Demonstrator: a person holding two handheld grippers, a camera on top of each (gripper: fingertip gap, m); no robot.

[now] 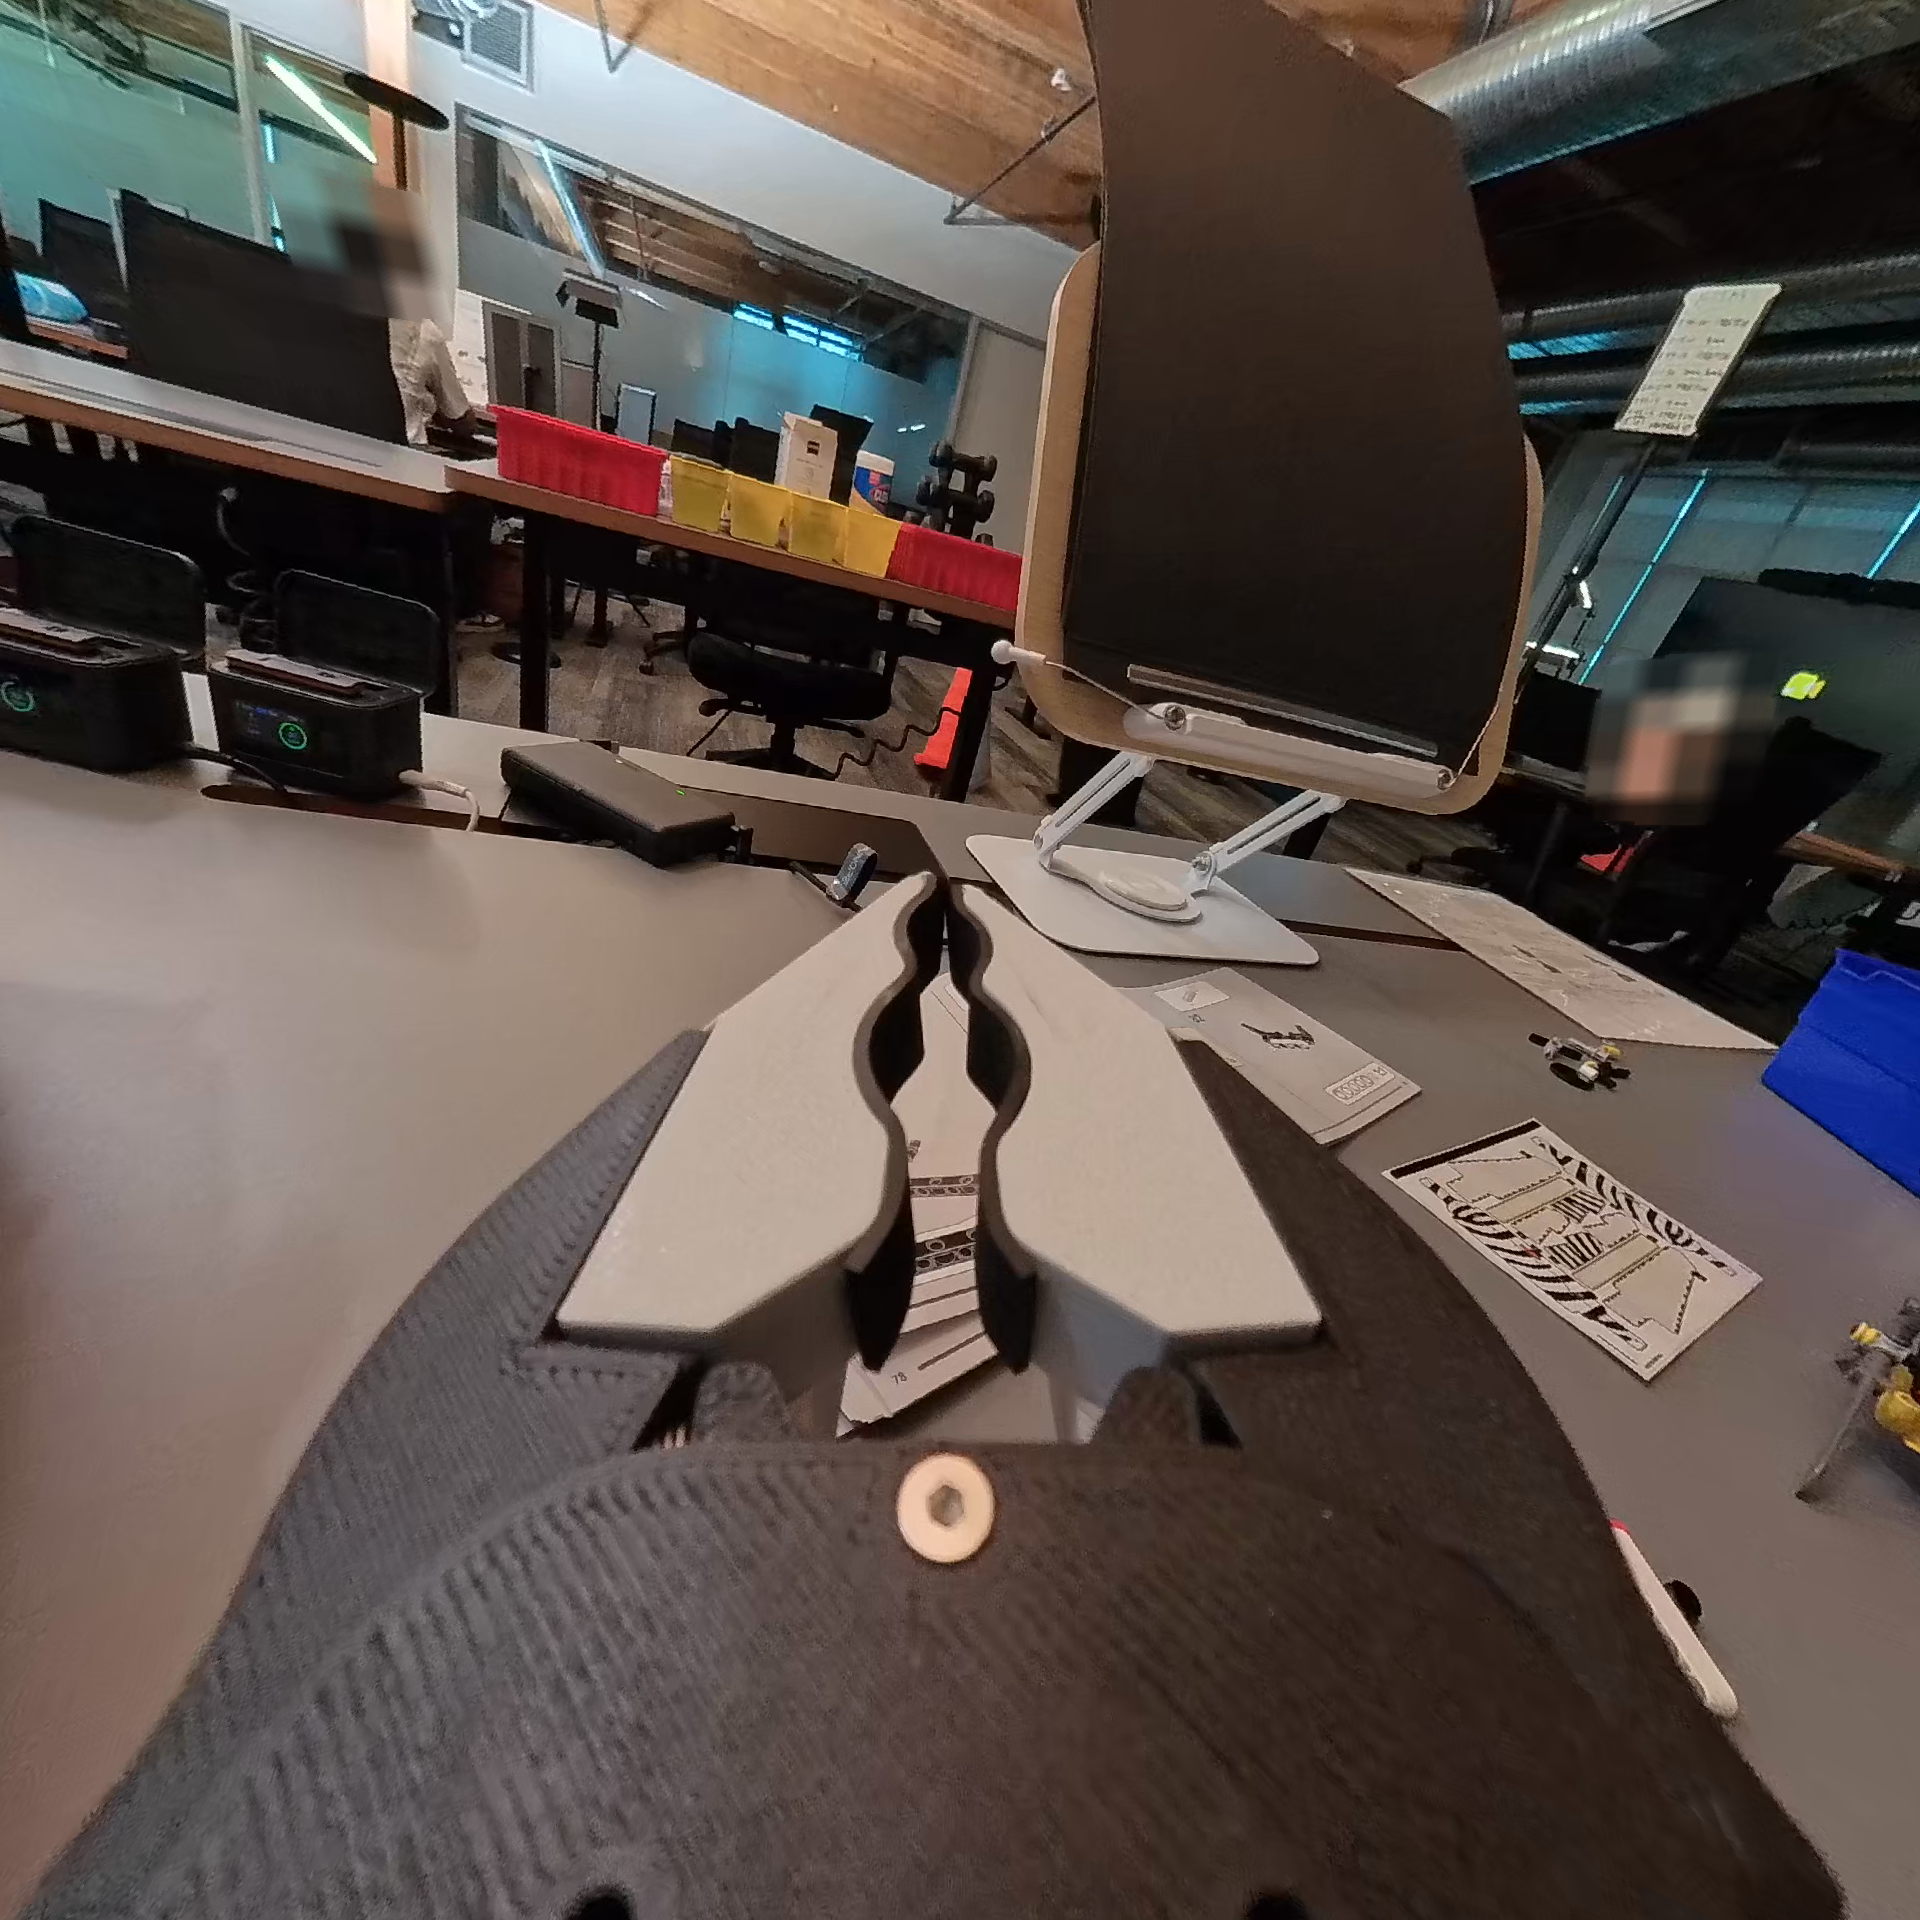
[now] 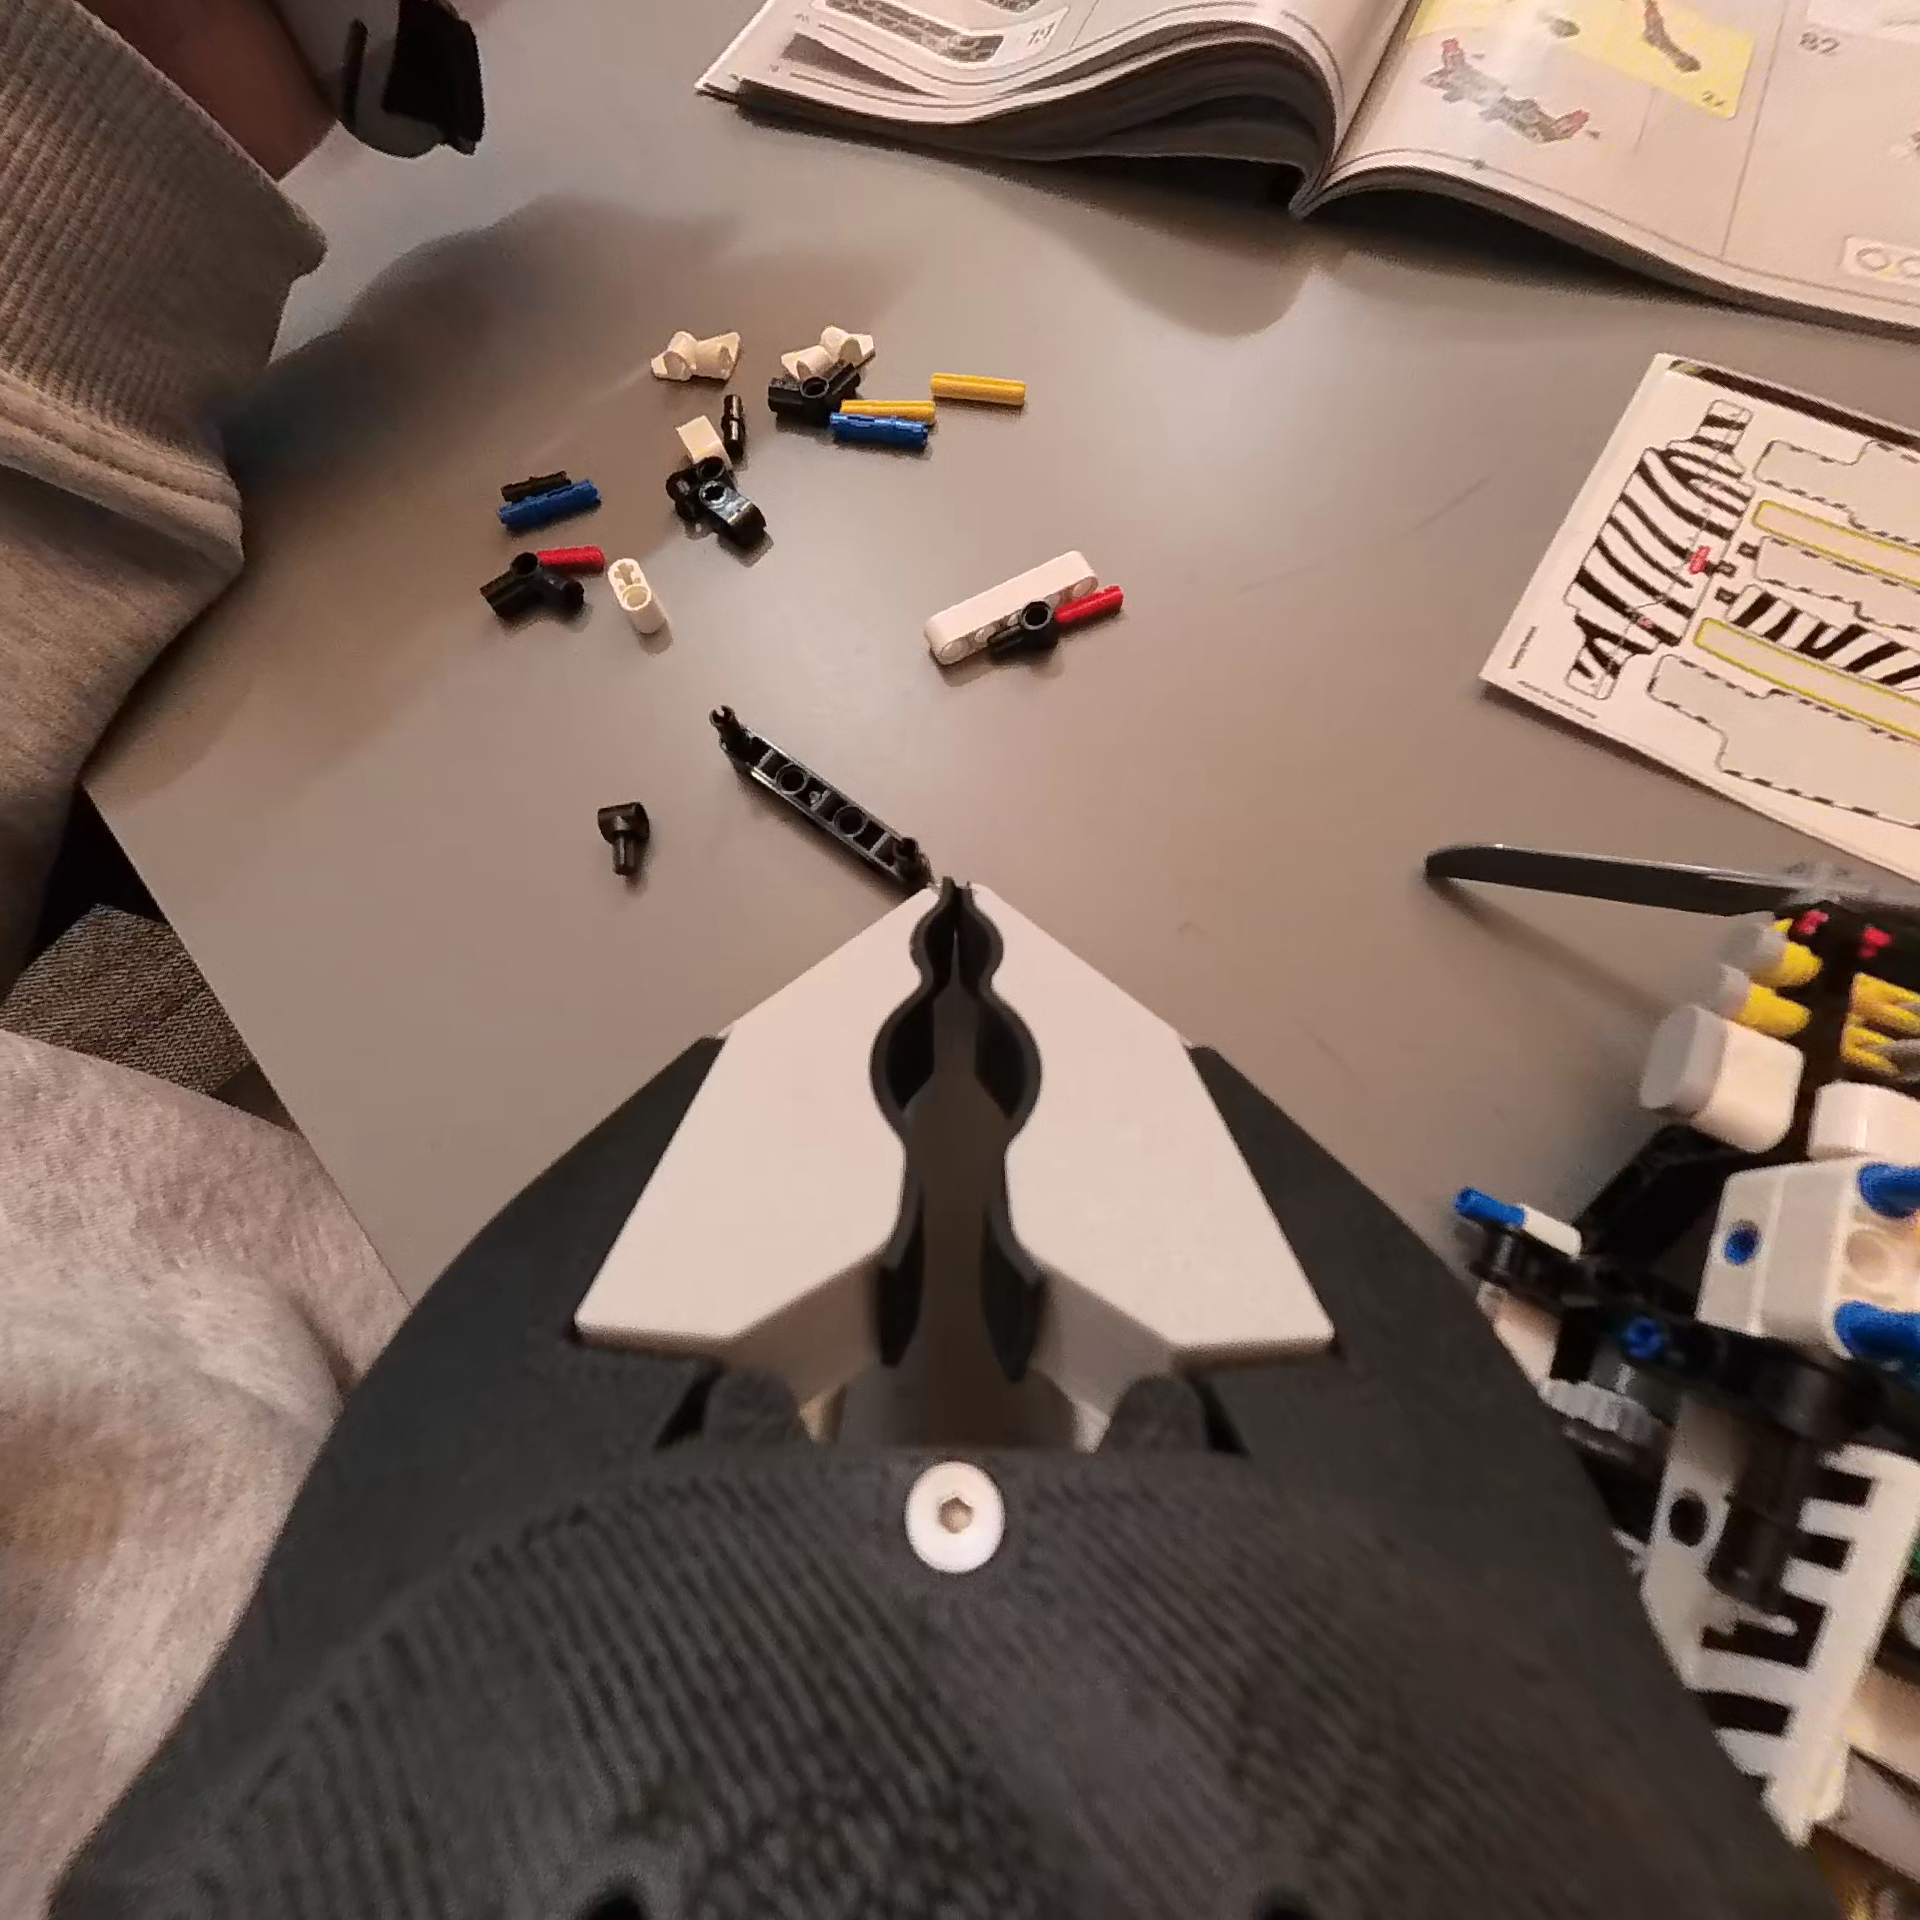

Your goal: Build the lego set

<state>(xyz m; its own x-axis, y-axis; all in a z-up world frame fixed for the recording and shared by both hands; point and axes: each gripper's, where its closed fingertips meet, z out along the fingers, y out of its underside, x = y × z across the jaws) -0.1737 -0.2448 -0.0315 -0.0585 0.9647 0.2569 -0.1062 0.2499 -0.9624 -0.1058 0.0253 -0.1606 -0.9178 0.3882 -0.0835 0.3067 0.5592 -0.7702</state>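
In the right wrist view my right gripper (image 2: 951, 894) is shut and empty, low over the grey table (image 2: 1247, 748). A long black beam (image 2: 821, 805) lies flat just beyond its tips. Loose pieces lie farther ahead: a white beam (image 2: 1013, 618), yellow axles (image 2: 977, 388), blue pins (image 2: 545, 504) and a small black connector (image 2: 623, 831). The partly built white, black and yellow model (image 2: 1766, 1299) stands at the right. In the left wrist view my left gripper (image 1: 945, 896) is shut, above pages of the instruction booklet (image 1: 1283, 1049) that show between its fingers.
A zebra-pattern sticker sheet (image 2: 1714, 582) lies right of the pieces and shows in the left wrist view (image 1: 1569, 1242). The open booklet (image 2: 1351, 104) lies at the back. A tablet stand (image 1: 1143, 904), a blue bin (image 1: 1860, 1060) and a sleeved arm (image 2: 104, 312) border the work area. The left gripper is farther from the small black connector (image 2: 623, 831), some 30 centimetres, than the right, some 7 centimetres.
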